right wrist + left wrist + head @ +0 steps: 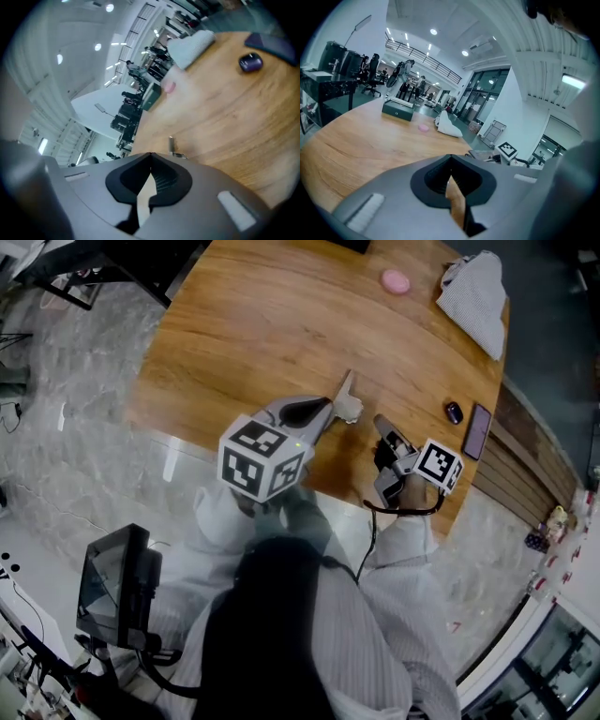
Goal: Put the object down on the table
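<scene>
A small pale object [349,410] lies on the wooden table [272,324], right beside my left gripper's jaws; I cannot tell if it touches them. In the right gripper view a small pale thing [172,146] shows just past the gripper body. My left gripper [347,381] points toward the far side of the table, and in its own view its jaws [450,158] meet at the tip with nothing between them. Close to the table's near edge, my right gripper [380,420] has its jaws closed together and empty [151,155].
On the far side of the table lie a pink disc [395,281] and a white cloth [475,298]. A small dark purple thing [454,412] and a phone [476,430] sit right of the right gripper. A dark box [397,110] stands at the far edge.
</scene>
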`<state>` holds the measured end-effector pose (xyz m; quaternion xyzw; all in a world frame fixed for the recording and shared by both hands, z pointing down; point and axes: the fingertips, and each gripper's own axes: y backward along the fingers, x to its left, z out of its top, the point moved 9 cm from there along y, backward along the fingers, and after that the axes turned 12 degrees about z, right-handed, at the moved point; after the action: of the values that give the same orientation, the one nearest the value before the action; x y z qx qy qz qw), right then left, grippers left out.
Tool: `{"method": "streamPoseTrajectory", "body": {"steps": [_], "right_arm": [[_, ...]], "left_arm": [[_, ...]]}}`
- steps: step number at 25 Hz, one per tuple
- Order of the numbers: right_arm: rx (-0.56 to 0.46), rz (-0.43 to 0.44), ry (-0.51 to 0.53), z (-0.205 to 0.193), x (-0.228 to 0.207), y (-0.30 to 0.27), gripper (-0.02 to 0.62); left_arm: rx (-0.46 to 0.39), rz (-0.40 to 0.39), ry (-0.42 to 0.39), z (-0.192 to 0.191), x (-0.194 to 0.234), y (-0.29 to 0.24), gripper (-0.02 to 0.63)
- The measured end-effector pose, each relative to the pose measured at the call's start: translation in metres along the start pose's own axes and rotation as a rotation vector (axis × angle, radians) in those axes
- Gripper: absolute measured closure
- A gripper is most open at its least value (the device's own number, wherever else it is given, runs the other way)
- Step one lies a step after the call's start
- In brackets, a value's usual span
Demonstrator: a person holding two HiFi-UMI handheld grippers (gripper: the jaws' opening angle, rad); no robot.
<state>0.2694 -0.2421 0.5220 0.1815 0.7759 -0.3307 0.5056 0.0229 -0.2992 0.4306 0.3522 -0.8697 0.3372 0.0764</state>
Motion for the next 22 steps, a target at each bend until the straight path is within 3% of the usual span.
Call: {"method": "streamPoseTrajectory", "body": {"steps": [3,5,7,11,22], "right_arm": [[-0.087,0.186,0.227,0.012,0.083,0.004,0.581],[-0.156,0.256,0.352,0.014,0.134,0.014,0.581],[-0.215,0.225,0.503,0.013,0.176,0.027,0.583],[-0.285,0.055,0.874,0.004,0.231,0.042,0.581],[-0.306,0.071,0.945,-0.010,0.250,0.048,0.583]], "left_arm": [[-0.049,-0.025,-0.027,0.023,-0.015,0.019,0.604],[-0.085,-0.034,-0.046,0.034,-0.029,0.034,0.604],[-0.120,-0.033,-0.056,0.043,-0.042,0.046,0.604],[-0.175,-0.027,-0.080,0.061,-0.059,0.061,0.604],[-0.251,-0.023,-0.112,0.077,-0.073,0.081,0.604]]}}
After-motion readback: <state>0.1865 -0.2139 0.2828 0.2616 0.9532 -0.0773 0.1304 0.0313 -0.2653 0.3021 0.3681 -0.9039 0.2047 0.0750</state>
